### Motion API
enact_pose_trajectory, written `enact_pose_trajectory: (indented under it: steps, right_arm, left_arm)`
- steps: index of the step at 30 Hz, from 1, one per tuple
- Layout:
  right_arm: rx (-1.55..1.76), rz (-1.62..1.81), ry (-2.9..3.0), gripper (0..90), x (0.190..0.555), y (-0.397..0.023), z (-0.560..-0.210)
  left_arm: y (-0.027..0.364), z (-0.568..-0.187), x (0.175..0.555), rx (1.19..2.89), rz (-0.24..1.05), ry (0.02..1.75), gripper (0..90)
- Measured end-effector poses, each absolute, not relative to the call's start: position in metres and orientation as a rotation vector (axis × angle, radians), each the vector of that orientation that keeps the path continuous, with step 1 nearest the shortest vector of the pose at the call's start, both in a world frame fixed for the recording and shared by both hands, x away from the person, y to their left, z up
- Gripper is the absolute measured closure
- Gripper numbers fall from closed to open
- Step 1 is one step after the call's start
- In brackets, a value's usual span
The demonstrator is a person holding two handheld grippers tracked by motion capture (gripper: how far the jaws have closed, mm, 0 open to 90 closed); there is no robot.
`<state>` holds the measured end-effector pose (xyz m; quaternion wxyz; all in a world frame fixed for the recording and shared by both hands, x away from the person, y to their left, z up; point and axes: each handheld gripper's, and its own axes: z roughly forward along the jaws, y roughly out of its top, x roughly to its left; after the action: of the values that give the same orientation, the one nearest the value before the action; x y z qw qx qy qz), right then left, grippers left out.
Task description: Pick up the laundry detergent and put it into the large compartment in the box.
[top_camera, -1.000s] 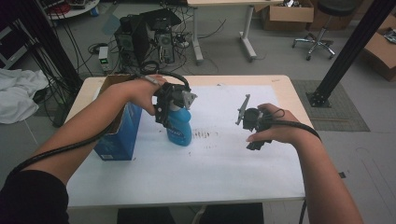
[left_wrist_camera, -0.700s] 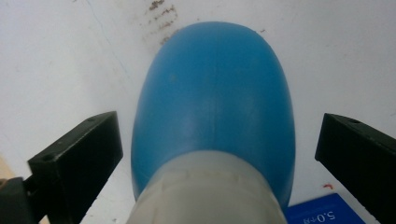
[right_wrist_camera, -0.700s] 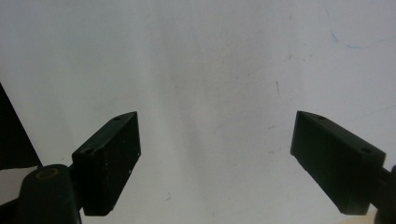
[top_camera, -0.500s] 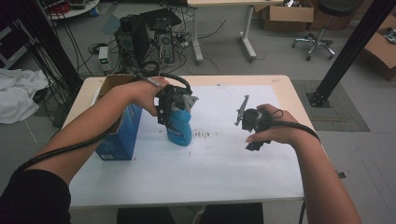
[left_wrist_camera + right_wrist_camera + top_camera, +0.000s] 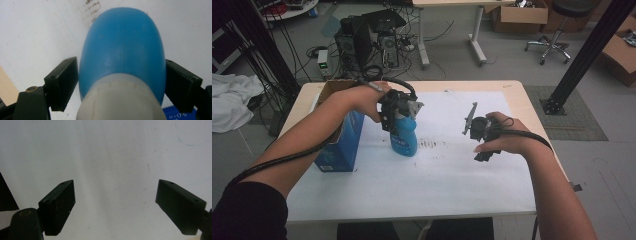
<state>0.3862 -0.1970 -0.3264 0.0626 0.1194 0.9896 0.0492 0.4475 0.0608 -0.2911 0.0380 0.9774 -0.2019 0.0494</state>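
A blue plastic bottle (image 5: pixel 405 137) with a white neck stands upright on the white sheet (image 5: pixel 447 175), left of the table's middle. My left gripper (image 5: pixel 396 120) comes down over its top. In the left gripper view the bottle (image 5: pixel 122 50) sits between the two black jaws, which touch its shoulder on both sides, so the left gripper (image 5: pixel 122 75) is shut on it. My right gripper (image 5: pixel 483 154) hovers low over the sheet to the right of the bottle. Its jaws (image 5: pixel 115 195) stand wide apart, with only the white sheet beyond them.
A blue cardboard box (image 5: pixel 339 142) stands just left of the bottle, by the table's left edge. Dark smudges (image 5: pixel 432 146) mark the sheet right of the bottle. Behind the table are computer cases (image 5: pixel 362 37), cables and another desk; a black post (image 5: pixel 592 50) stands at the right.
The left hand has sunk slightly over the bottle. The right hand has shifted a little. The bottle stands where it was.
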Motion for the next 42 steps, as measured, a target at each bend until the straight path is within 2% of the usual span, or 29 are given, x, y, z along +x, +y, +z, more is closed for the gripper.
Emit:
enact_pose_trajectory:
  steps: [14, 21, 42]
  right_arm:
    - [0.366, 0.154, 2.997, 16.1, 0.3877, -0.1956, -0.3292]
    - [0.366, 0.145, 2.994, 16.1, 0.3885, -0.1954, -0.3285]
    - [0.382, 0.165, 3.002, 16.1, 0.3904, -0.1986, -0.3362]
  left_arm:
    - [0.0599, -0.2935, 0.4465, 3.016, 0.154, -0.629, 27.5]
    - [0.0609, -0.2937, 0.4475, 3.016, 0.152, -0.63, 34.1]
    - [0.0565, -0.2933, 0.4468, 3.039, 0.151, -0.64, 36.6]
